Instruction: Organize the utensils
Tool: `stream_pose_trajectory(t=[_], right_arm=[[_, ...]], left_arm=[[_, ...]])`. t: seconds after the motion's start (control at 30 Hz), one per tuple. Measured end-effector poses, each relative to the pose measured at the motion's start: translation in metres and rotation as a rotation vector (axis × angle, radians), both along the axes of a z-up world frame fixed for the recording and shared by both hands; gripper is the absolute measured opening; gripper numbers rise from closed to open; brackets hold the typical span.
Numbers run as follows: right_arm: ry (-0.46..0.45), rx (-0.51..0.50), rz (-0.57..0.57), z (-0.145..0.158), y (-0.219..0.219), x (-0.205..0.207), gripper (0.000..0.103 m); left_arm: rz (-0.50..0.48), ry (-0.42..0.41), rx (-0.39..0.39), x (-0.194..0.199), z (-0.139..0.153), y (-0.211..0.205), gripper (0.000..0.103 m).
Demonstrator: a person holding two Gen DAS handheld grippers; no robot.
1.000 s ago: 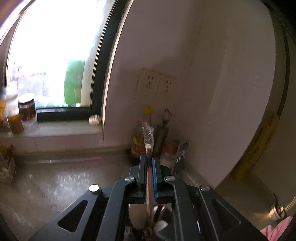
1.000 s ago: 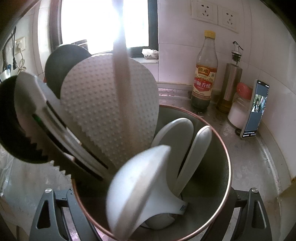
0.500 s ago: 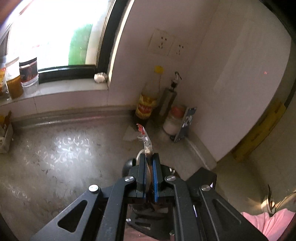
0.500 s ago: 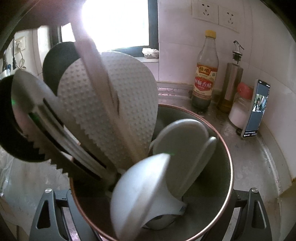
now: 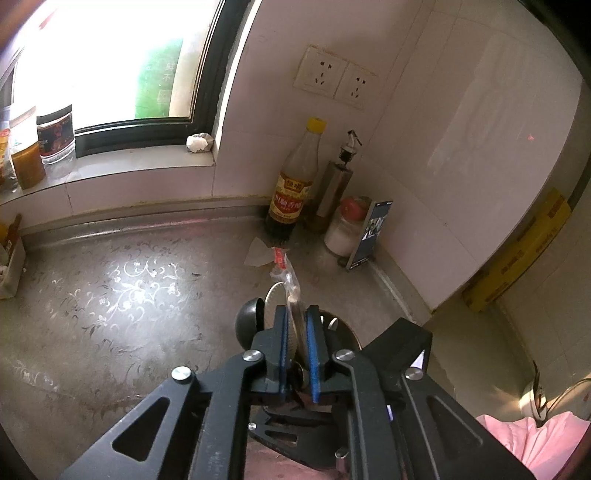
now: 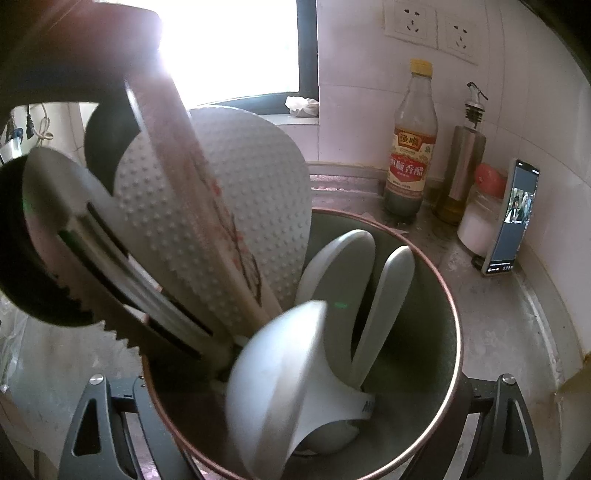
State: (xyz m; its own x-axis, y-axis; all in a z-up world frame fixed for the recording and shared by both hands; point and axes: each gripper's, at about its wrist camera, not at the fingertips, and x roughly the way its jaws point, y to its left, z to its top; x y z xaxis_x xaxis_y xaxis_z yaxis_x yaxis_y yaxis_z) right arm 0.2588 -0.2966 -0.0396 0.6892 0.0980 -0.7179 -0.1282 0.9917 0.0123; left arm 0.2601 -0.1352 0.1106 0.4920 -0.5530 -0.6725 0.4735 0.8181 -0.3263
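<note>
Wrapped chopsticks [image 5: 291, 295] dropped into cup [image 6: 448, 321] | left claw [image 5: 295, 332] just loosened, pads apart | right claw [image 6: 295, 424] clamps cup | lift left straight up.

White utensils [image 6: 221, 206] upright in round holder [image 6: 443, 295]

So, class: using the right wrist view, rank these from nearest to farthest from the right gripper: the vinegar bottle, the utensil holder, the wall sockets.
1. utensil holder: between the right gripper's fingers.
2. vinegar bottle: behind the holder, on the counter by the wall.
3. wall sockets: farthest, high on the tiles above the bottle.
</note>
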Motion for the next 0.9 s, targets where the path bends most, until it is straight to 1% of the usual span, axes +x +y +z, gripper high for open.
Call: stream_pose_trajectory(t=[0.1, 0.23, 0.27, 0.37, 0.4, 0.43, 0.47, 0.5, 0.6, 0.67, 0.73, 0.77, 0.83, 0.9], right_arm=[[0.001, 0.003, -0.003, 0.000, 0.000, 0.000, 0.092], [0.000, 0.002, -0.003, 0.000, 0.000, -0.001, 0.092], [0.000, 0.002, -0.003, 0.001, 0.001, -0.001, 0.092], [-0.002, 0.000, -0.001, 0.001, 0.001, -0.002, 0.092], [-0.002, 0.001, -0.001, 0.002, 0.001, -0.003, 0.092], [-0.002, 0.001, -0.001, 0.002, 0.001, -0.003, 0.092], [-0.003, 0.001, 0.000, 0.002, 0.000, -0.003, 0.092], [-0.005, 0.001, 0.000, 0.003, 0.000, -0.004, 0.092], [-0.005, 0.017, 0.001, 0.003, -0.002, -0.005, 0.093], [-0.001, 0.016, -0.003, 0.002, -0.003, -0.005, 0.098], [-0.001, 0.022, -0.004, 0.002, -0.005, -0.006, 0.103], [-0.003, 0.024, -0.001, 0.002, -0.005, -0.007, 0.103], [-0.008, 0.026, 0.009, 0.003, -0.005, -0.010, 0.103], [-0.009, 0.026, 0.016, 0.003, -0.006, -0.013, 0.103]], left_arm=[[0.012, -0.017, -0.007, -0.003, 0.006, 0.005, 0.021], [0.040, -0.054, -0.028, -0.010, 0.017, 0.017, 0.026], [0.049, -0.063, -0.030, -0.011, 0.019, 0.020, 0.030], [0.094, -0.102, -0.023, -0.015, 0.025, 0.033, 0.042], [0.108, -0.112, -0.019, -0.015, 0.026, 0.036, 0.048], [0.136, -0.122, -0.009, -0.016, 0.025, 0.043, 0.052], [0.156, -0.125, -0.003, -0.016, 0.024, 0.047, 0.061], [0.186, -0.126, 0.011, -0.015, 0.020, 0.053, 0.069], [0.267, -0.110, 0.054, -0.015, 0.006, 0.065, 0.082], [0.305, -0.093, 0.072, -0.015, -0.007, 0.071, 0.083], [0.340, -0.067, 0.094, -0.016, -0.020, 0.076, 0.090], [0.361, -0.057, 0.107, -0.016, -0.028, 0.078, 0.093], [0.411, -0.040, 0.132, -0.020, -0.043, 0.082, 0.094], [0.449, -0.013, 0.136, -0.023, -0.056, 0.086, 0.094]])
